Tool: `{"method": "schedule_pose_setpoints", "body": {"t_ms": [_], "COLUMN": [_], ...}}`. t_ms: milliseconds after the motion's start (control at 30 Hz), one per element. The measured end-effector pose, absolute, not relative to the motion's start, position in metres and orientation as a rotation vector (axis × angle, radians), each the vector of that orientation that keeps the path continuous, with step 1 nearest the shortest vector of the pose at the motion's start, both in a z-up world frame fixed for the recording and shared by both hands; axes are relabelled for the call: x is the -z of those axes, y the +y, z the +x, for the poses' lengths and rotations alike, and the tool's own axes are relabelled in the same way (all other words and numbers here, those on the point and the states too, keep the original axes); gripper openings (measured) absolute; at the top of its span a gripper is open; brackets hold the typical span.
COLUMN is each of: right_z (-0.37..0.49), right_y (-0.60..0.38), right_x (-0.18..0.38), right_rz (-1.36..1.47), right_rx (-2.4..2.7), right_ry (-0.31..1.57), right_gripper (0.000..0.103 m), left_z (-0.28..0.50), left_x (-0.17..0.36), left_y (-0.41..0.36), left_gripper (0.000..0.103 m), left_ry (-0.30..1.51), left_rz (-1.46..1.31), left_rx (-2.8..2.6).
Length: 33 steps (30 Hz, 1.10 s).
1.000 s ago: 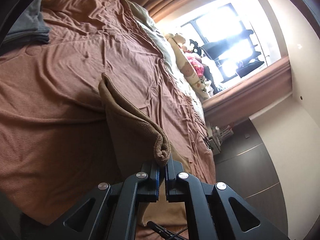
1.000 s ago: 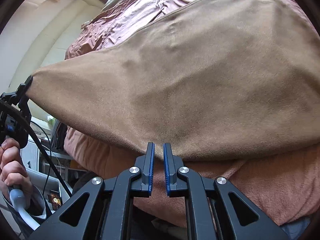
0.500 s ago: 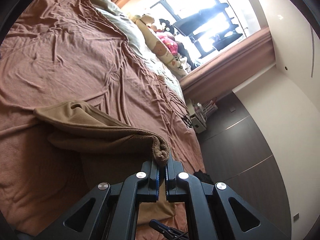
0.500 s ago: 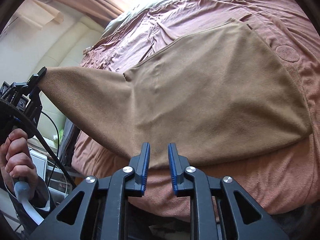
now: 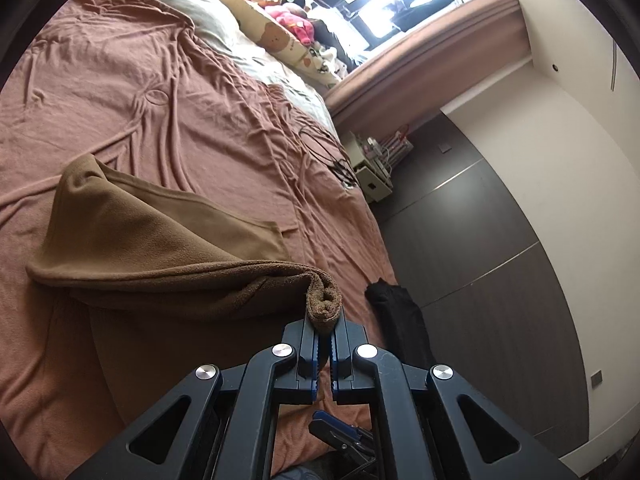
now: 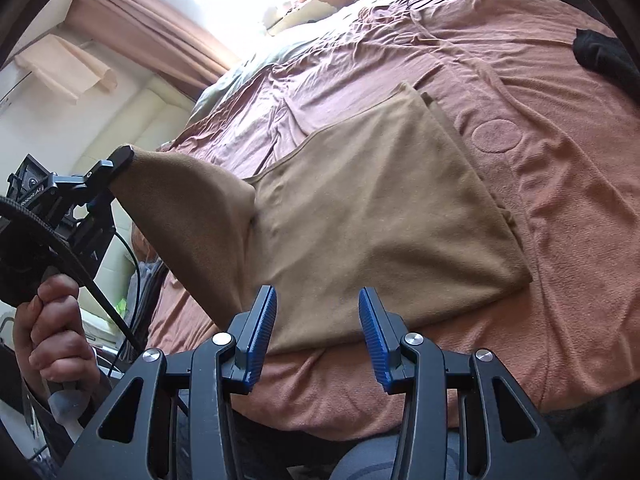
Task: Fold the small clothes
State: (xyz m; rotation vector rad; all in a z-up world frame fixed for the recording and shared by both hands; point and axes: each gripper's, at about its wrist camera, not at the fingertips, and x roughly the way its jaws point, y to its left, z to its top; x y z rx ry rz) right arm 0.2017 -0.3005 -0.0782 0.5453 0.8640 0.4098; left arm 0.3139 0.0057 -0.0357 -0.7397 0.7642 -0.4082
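Note:
A tan fleece garment lies on the pink-brown bedspread, most of it flat. One corner is lifted off the bed toward the left, where my left gripper holds it. In the left wrist view that gripper is shut on the bunched tan garment corner. My right gripper hovers over the garment's near edge; its jaws are opening and nothing is pressed between the blue pads. A hand grips the left gripper's handle.
A black garment lies at the bed's far right edge, black garment also in the left wrist view. Pillows and plush toys line the head of the bed under a bright window. Cables trail near a bedside unit.
The right gripper let go of the tan garment, opened and drew back; the cloth dropped flat on the bed. The left gripper carried its corner sideways, swinging toward the window.

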Motion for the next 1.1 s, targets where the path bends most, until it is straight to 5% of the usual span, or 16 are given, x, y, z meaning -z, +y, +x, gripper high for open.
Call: {"method": "schedule_pose_setpoints", "body": {"t_ms": [800,900,967,1100], "right_z": [0.15,0.151,0.153,0.16], "right_y": [-0.386,-0.388,-0.387,-0.381], "right_x": [0.083,0.086,0.089,0.099], "right_rz": [0.599,0.601,0.596,0.588], "right_rx": [-0.291,-0.3,-0.303,-0.31], "right_ry": [0.922,0.923,0.931,0.953], "right_gripper": [0.041,0.041,0.041,0.041], "left_z": [0.349,0.351,0.349,0.339], "left_x": [0.128,0.148,0.157,0.157], "left_y": [-0.146,-0.156,-0.155,-0.13], "left_gripper": [0.004,0.024,0.05,0.058], "left_ry": [1.094,1.198,1.246,1.217], "left_rz": [-0.607,-0.598,-0.626,-0.623], "left_rx": [0.55,0.572,0.59,0.523]}}
